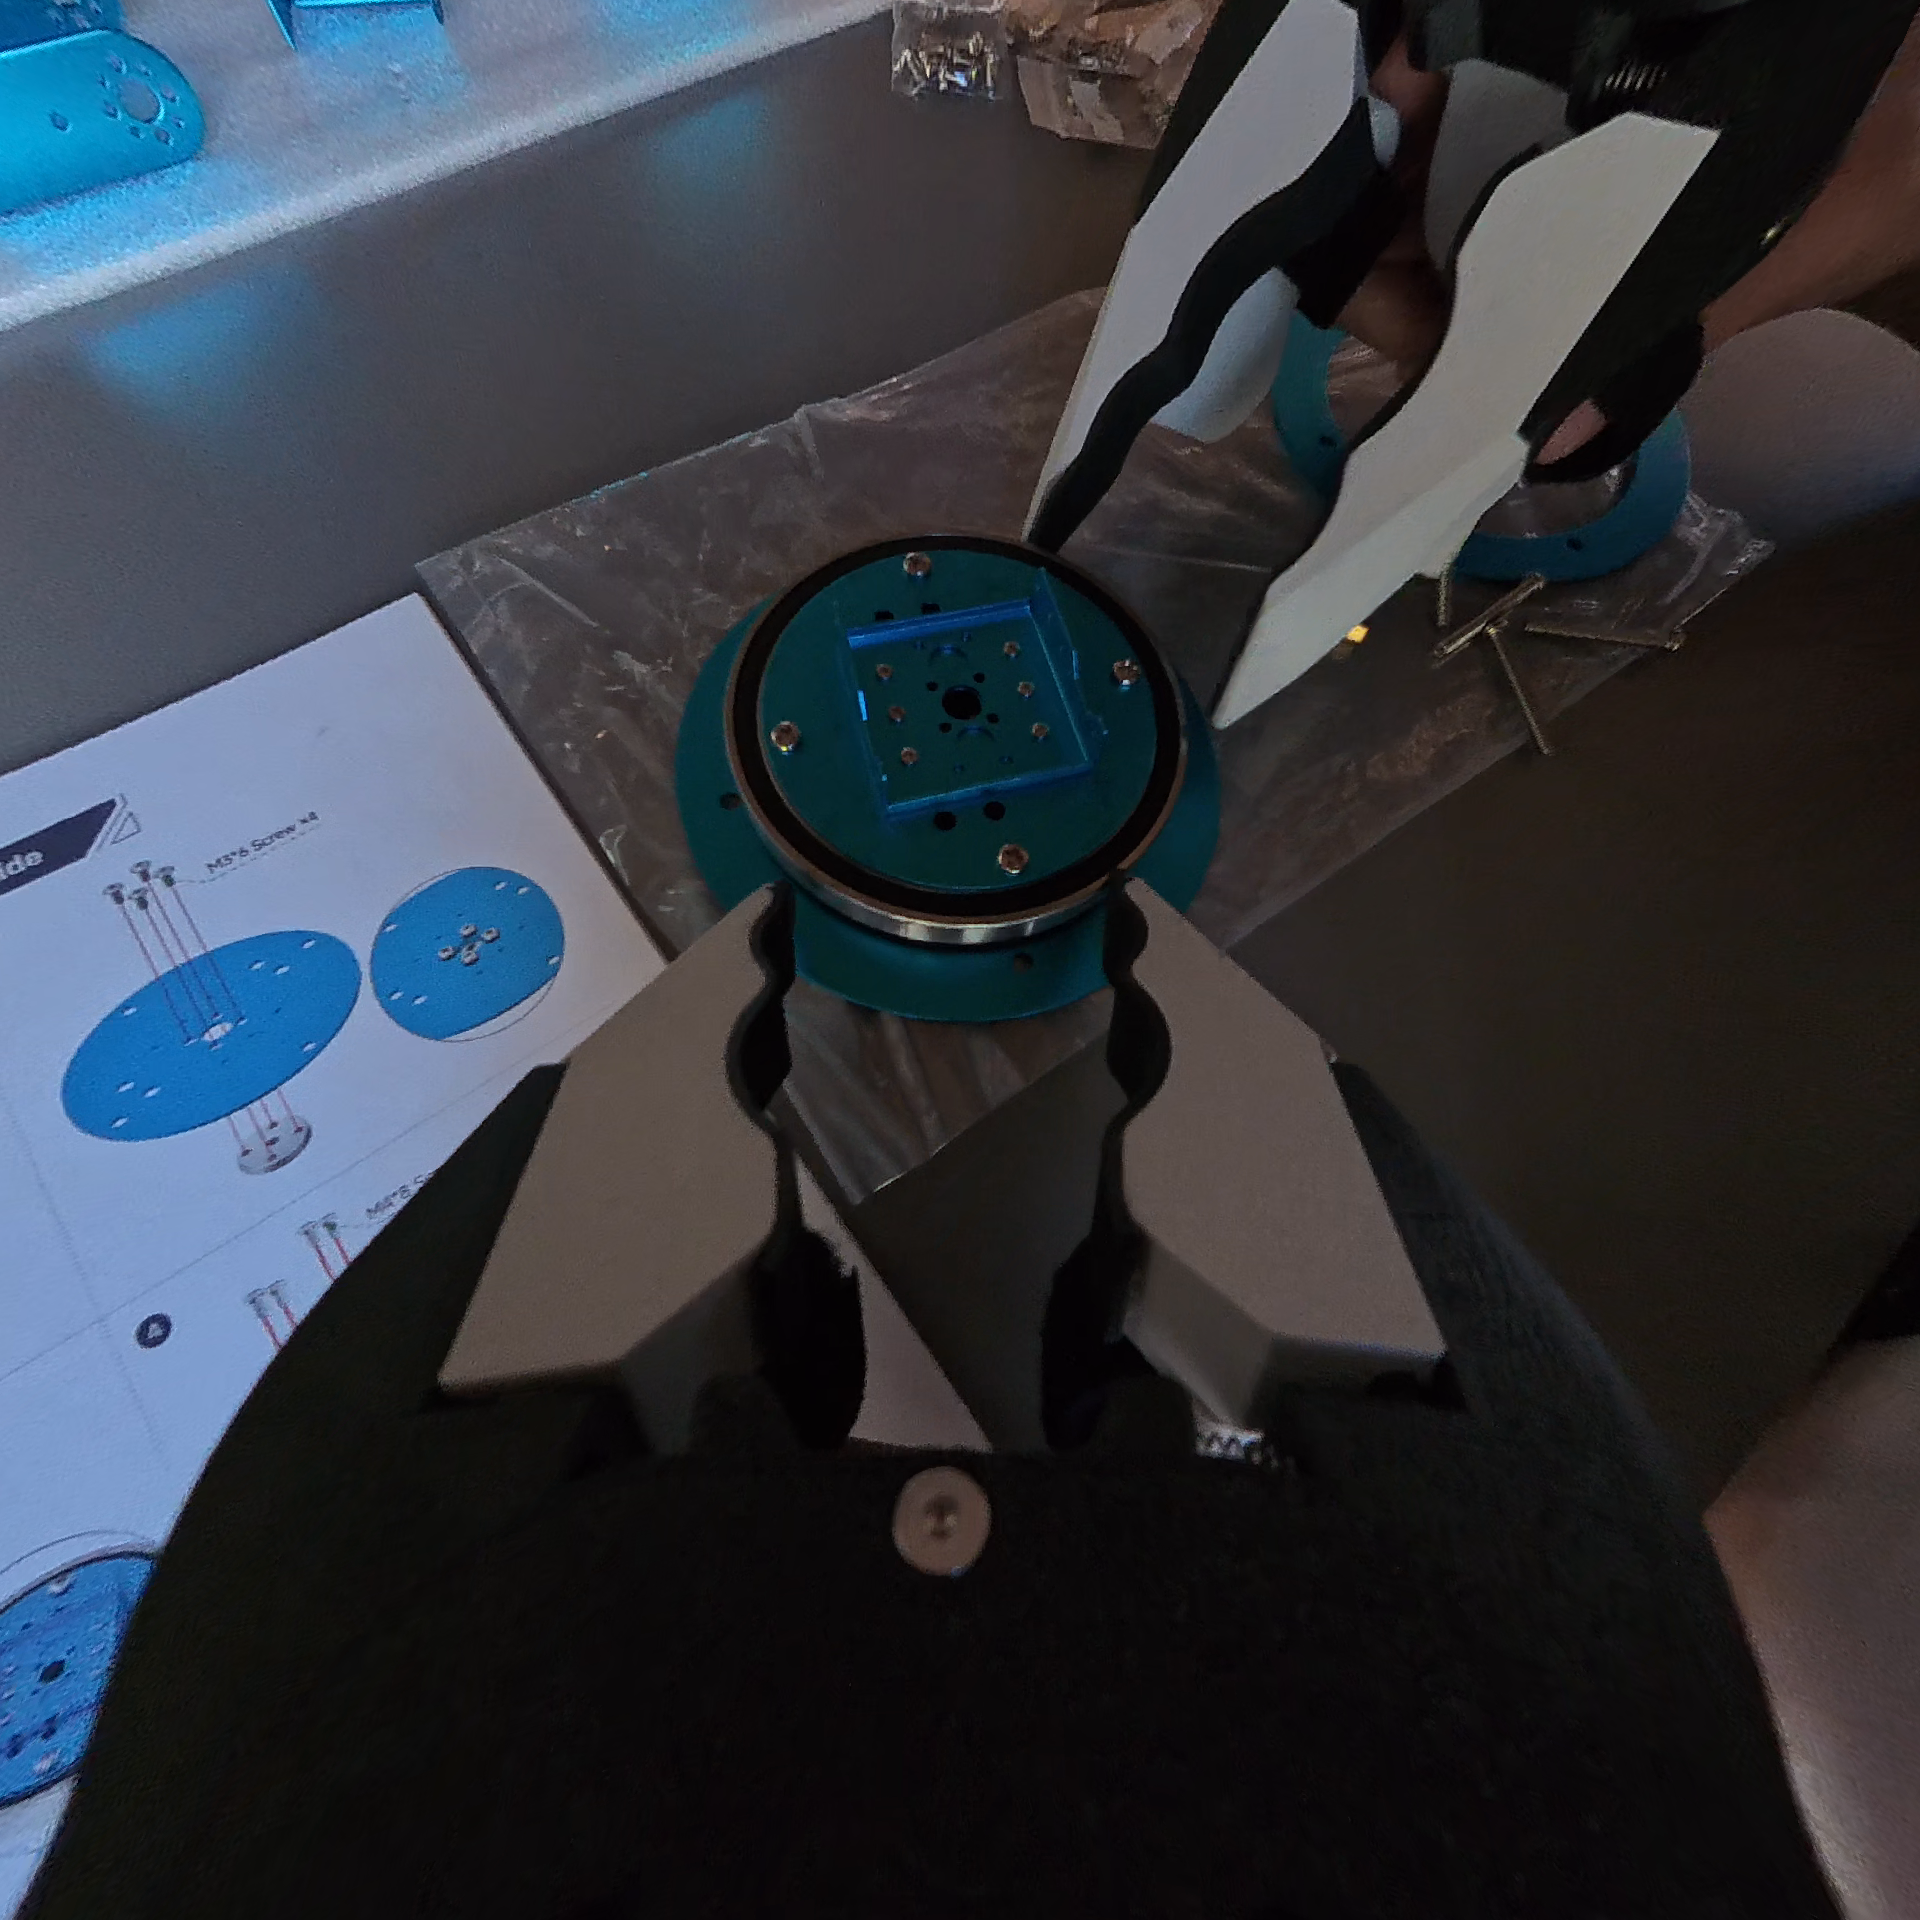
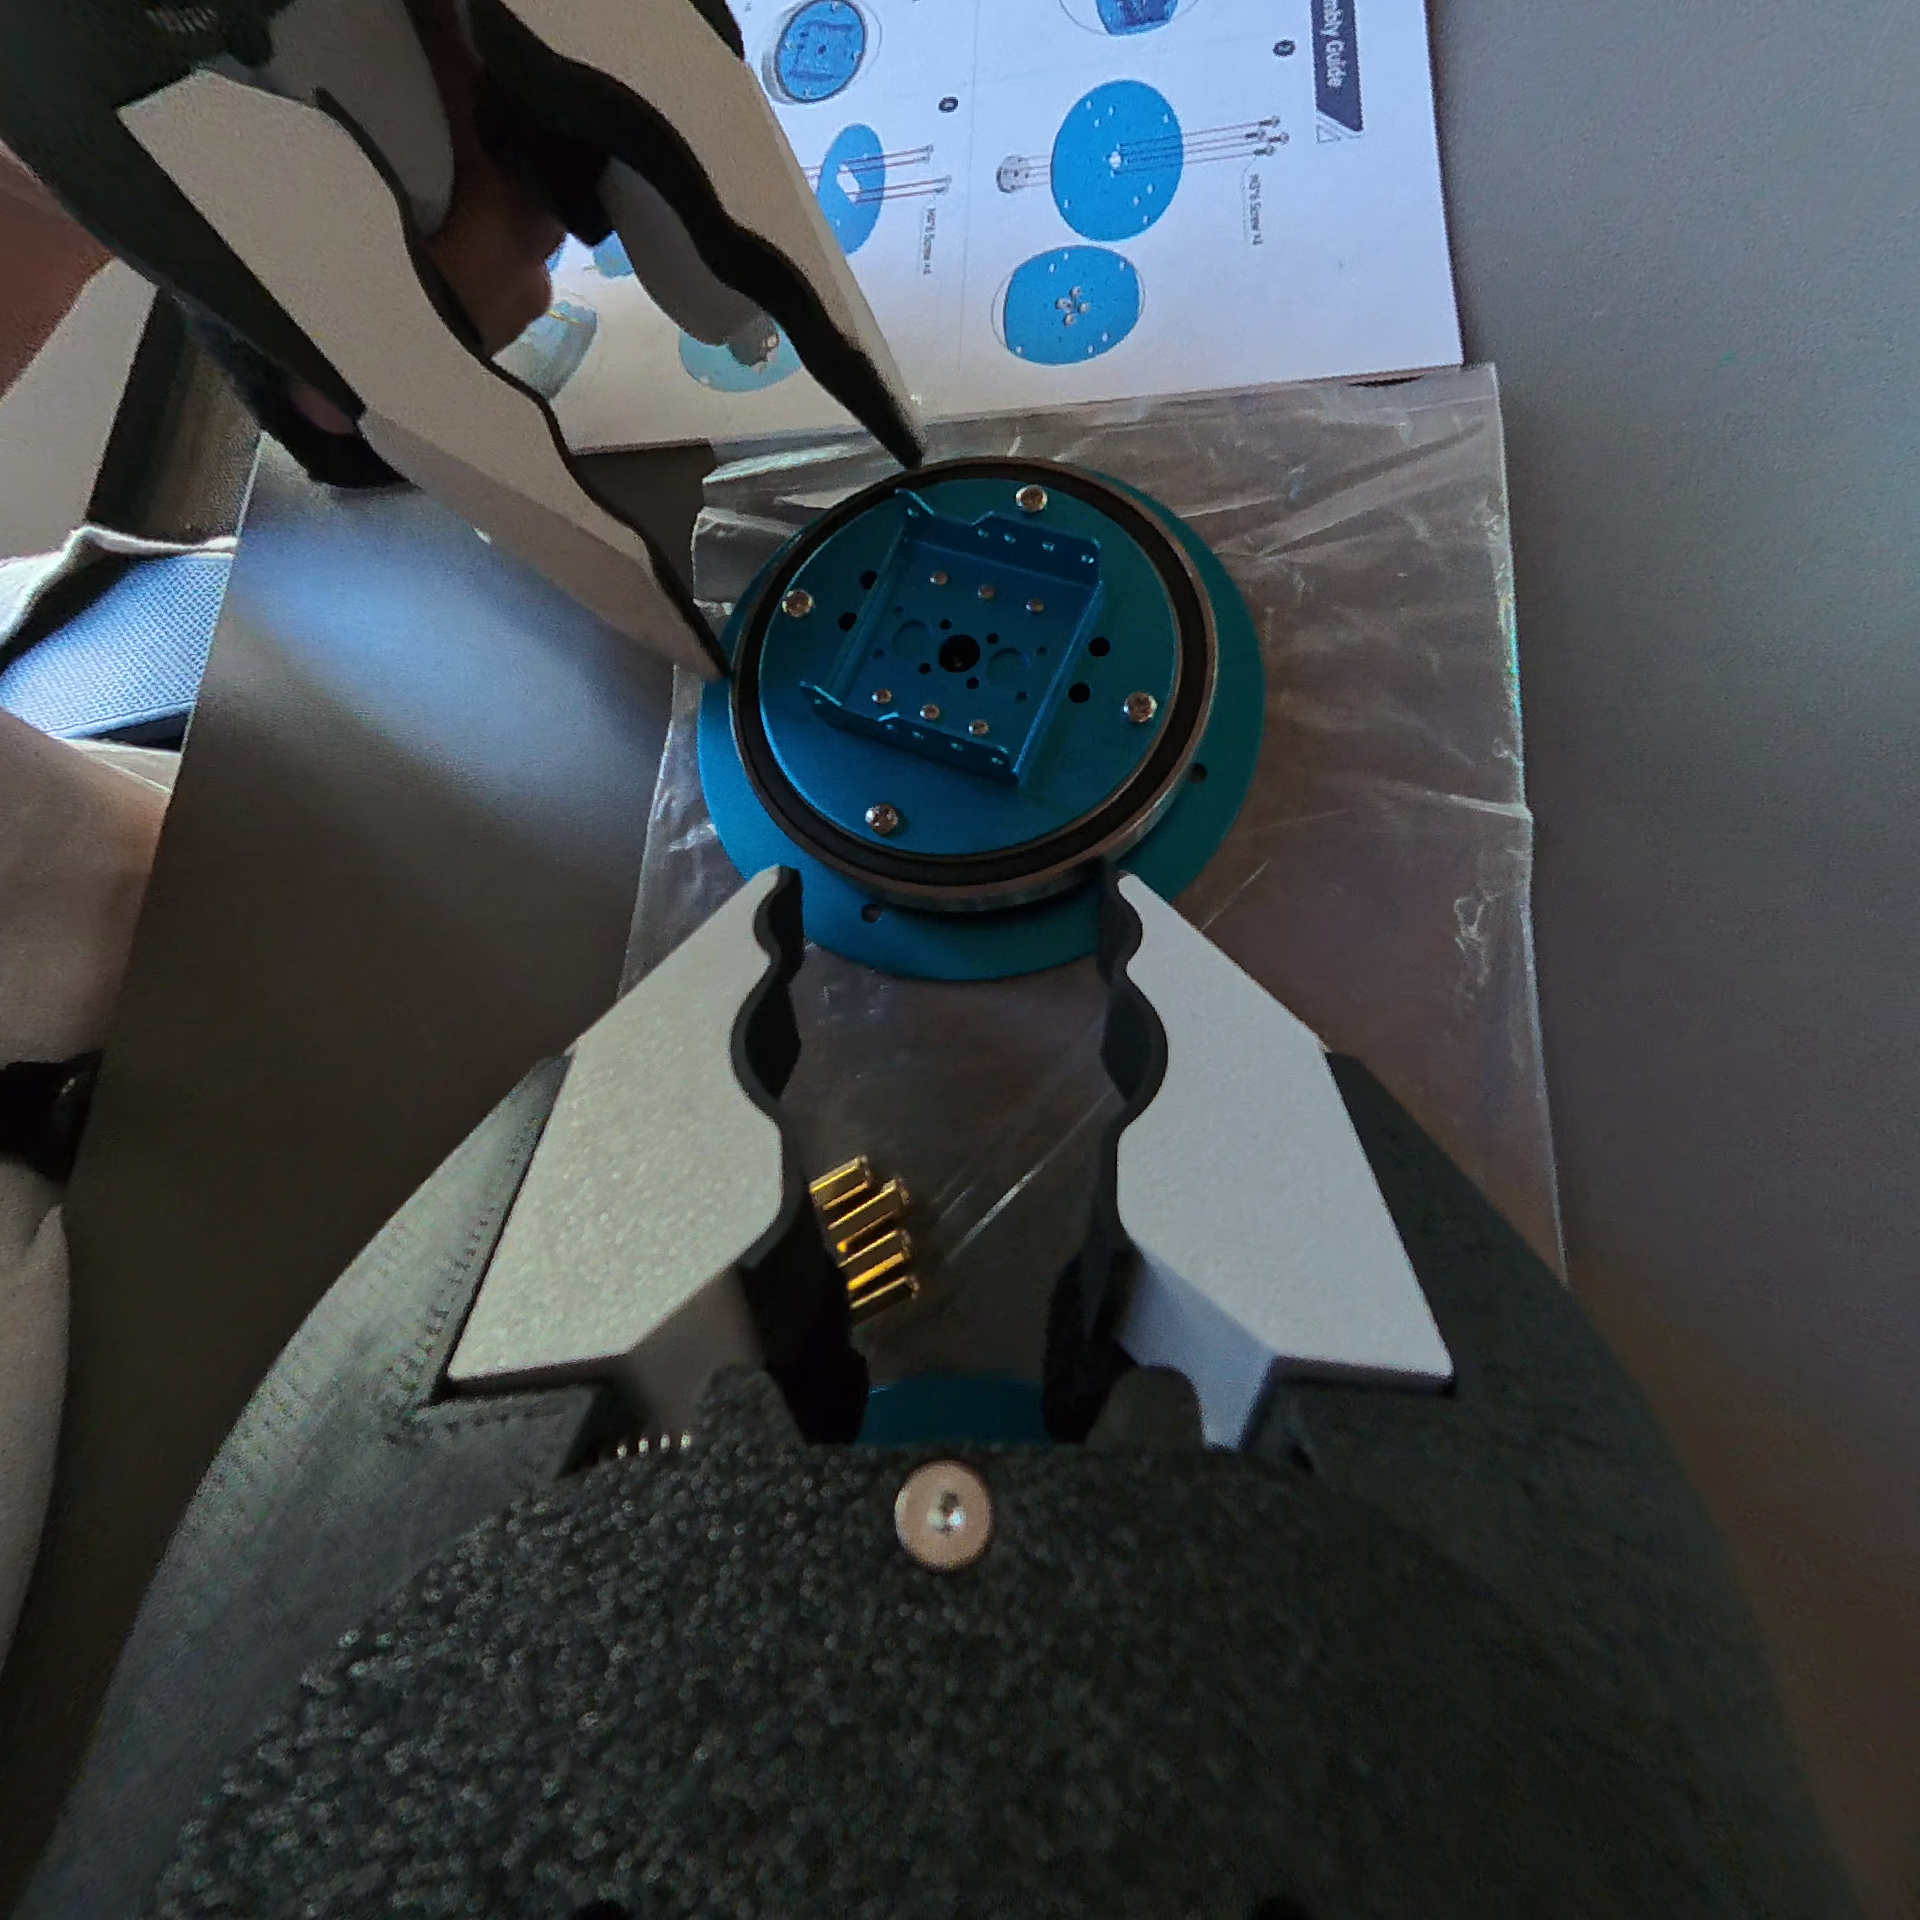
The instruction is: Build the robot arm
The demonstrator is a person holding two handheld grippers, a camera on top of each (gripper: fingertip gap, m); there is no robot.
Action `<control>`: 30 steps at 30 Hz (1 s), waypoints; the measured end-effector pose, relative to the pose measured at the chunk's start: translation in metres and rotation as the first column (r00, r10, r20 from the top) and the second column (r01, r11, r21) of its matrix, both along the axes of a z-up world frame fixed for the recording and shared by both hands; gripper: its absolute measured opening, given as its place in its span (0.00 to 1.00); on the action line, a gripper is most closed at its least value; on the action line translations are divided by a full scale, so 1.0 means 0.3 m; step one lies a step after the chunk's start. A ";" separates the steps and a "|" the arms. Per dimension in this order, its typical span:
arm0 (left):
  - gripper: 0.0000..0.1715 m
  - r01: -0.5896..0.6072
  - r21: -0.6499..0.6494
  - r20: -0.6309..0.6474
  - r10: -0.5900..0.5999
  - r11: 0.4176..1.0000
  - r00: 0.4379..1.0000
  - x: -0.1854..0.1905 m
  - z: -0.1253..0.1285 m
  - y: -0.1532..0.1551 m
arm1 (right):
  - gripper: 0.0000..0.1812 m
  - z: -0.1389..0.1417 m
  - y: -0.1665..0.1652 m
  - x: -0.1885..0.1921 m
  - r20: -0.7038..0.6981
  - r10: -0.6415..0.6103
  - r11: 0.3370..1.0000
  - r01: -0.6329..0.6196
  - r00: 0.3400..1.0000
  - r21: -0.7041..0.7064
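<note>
A round blue assembly (image 1: 1049,831) lies on a clear plastic bag: a wide blue base disc, a black and silver ring, and a blue top plate with a square bracket (image 1: 971,717). My left gripper (image 1: 951,902) is open, its tips at the assembly's near rim. My right gripper (image 1: 1143,623) is open at the far right rim. In the right wrist view the assembly (image 2: 1091,769) lies just beyond my open right gripper (image 2: 953,886). The left gripper (image 2: 816,566) is open there, with both tips against the black ring. Neither gripper holds anything.
Several brass standoffs (image 2: 868,1242) lie on the plastic bag (image 2: 1351,623) between the right fingers. Long screws (image 1: 1507,644) and a second blue ring (image 1: 1590,520) lie to the right. A printed instruction sheet (image 1: 260,935) lies left. Small bags of screws (image 1: 945,62) lie farther back.
</note>
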State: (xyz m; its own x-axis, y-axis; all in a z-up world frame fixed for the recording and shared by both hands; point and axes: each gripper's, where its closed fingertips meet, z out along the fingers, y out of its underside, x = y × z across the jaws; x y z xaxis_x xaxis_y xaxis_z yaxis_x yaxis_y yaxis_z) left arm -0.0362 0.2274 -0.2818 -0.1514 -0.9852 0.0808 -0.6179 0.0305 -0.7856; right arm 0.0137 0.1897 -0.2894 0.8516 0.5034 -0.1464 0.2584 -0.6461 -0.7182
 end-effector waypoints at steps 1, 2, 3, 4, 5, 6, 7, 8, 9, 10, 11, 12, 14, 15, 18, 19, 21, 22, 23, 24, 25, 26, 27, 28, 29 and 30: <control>0.35 0.000 -0.003 0.001 0.000 1.000 1.000 0.002 0.000 -0.001 | 0.31 -0.003 0.003 0.001 0.005 -0.003 1.000 0.003 1.000 -0.003; 0.35 -0.001 -0.005 0.001 0.001 1.000 1.000 0.002 0.000 -0.001 | 0.31 -0.005 0.006 0.002 0.010 -0.006 1.000 0.006 1.000 -0.006; 0.35 -0.002 -0.005 0.001 0.002 1.000 1.000 0.002 0.000 -0.001 | 0.31 -0.007 0.008 0.002 0.013 -0.009 1.000 0.009 1.000 -0.008; 0.35 -0.004 -0.002 0.000 0.004 1.000 1.000 0.000 0.001 0.000 | 0.31 -0.009 0.008 0.002 0.017 -0.010 1.000 0.010 1.000 -0.009; 0.35 -0.005 0.004 -0.002 0.005 1.000 1.000 -0.003 0.001 0.001 | 0.31 -0.010 0.008 0.001 0.019 -0.009 1.000 0.010 1.000 -0.011; 0.35 -0.004 0.010 -0.002 0.004 1.000 1.000 -0.008 0.003 0.002 | 0.31 -0.008 0.007 0.002 0.018 -0.011 1.000 0.011 1.000 -0.011; 0.35 -0.006 0.011 -0.002 0.006 1.000 1.000 -0.013 0.005 0.004 | 0.31 -0.006 0.006 0.006 0.017 -0.015 1.000 0.015 1.000 -0.009; 0.35 -0.010 0.007 -0.003 0.010 1.000 1.000 -0.019 0.007 0.007 | 0.31 -0.002 0.005 0.011 0.017 -0.020 1.000 0.020 1.000 -0.007; 0.35 -0.013 -0.002 -0.008 0.013 1.000 1.000 -0.024 0.006 0.009 | 0.31 0.004 0.004 0.016 0.013 -0.024 1.000 0.024 1.000 -0.003; 0.35 -0.014 -0.014 -0.015 0.014 1.000 1.000 -0.030 0.003 0.011 | 0.31 0.011 0.002 0.022 0.009 -0.028 1.000 0.028 1.000 0.001; 0.35 -0.015 -0.022 -0.019 0.014 1.000 1.000 -0.033 0.001 0.012 | 0.32 0.017 0.000 0.027 0.005 -0.031 1.000 0.031 1.000 0.006; 0.35 -0.016 -0.026 -0.018 0.016 1.000 1.000 -0.035 0.000 0.014 | 0.33 0.023 -0.002 0.030 0.002 -0.031 0.999 0.031 1.000 0.012; 0.36 -0.024 -0.036 -0.024 0.023 0.999 0.999 -0.041 -0.004 0.016 | 0.35 0.027 -0.015 0.048 0.022 -0.038 0.999 0.038 0.999 0.015; 0.37 -0.022 -0.052 -0.038 0.020 0.998 0.999 -0.045 -0.010 0.012 | 0.36 0.029 -0.024 0.062 0.037 -0.048 0.999 0.048 0.998 0.019; 0.39 -0.019 -0.089 -0.050 0.014 0.996 0.999 -0.048 -0.019 -0.003 | 0.36 0.047 -0.060 0.107 0.050 -0.101 0.995 0.100 0.994 0.031; 0.39 -0.018 -0.092 -0.053 0.013 0.996 0.998 -0.047 -0.023 -0.006 | 0.35 0.056 -0.069 0.118 0.032 -0.125 0.992 0.123 0.992 0.038; 0.39 -0.023 -0.086 -0.060 0.018 0.996 0.998 -0.047 -0.031 -0.007 | 0.34 0.072 -0.079 0.112 -0.043 -0.147 0.988 0.149 0.988 0.037; 0.39 -0.029 -0.085 -0.062 0.024 0.996 0.998 -0.049 -0.030 -0.004 | 0.35 0.073 -0.079 0.102 -0.075 -0.147 0.988 0.149 0.986 0.024; 0.39 -0.035 -0.086 -0.066 0.029 0.996 0.997 -0.053 -0.028 0.000 | 0.38 0.068 -0.078 0.091 -0.093 -0.143 0.990 0.144 0.985 0.004; 0.39 -0.039 -0.088 -0.065 0.033 0.995 0.997 -0.058 -0.023 0.004 | 0.41 0.060 -0.079 0.081 -0.095 -0.135 0.991 0.134 0.986 -0.017; 0.39 -0.043 -0.090 -0.062 0.037 0.995 0.997 -0.064 -0.020 0.007 | 0.44 0.050 -0.082 0.082 -0.070 -0.126 0.992 0.124 0.990 -0.036; 0.39 -0.042 -0.092 -0.067 0.036 0.995 0.997 -0.070 -0.023 0.008 | 0.47 0.043 -0.084 0.098 -0.027 -0.127 0.991 0.126 0.992 -0.042; 0.39 -0.037 -0.094 -0.075 0.030 0.995 0.997 -0.074 -0.028 0.005 | 0.48 0.045 -0.085 0.124 0.007 -0.142 0.989 0.142 0.990 -0.031; 0.39 -0.032 -0.095 -0.073 0.025 0.995 0.997 -0.073 -0.029 0.002 | 0.47 0.053 -0.088 0.150 0.017 -0.161 0.987 0.162 0.987 -0.019; 0.39 -0.023 -0.098 -0.071 0.016 0.995 0.997 -0.069 -0.028 -0.005 | 0.46 0.060 -0.093 0.179 0.015 -0.184 0.983 0.184 0.983 -0.017; 0.39 -0.012 -0.101 -0.074 0.005 0.995 0.997 -0.064 -0.029 -0.013 | 0.44 0.059 -0.099 0.213 0.015 -0.214 0.977 0.214 0.977 -0.023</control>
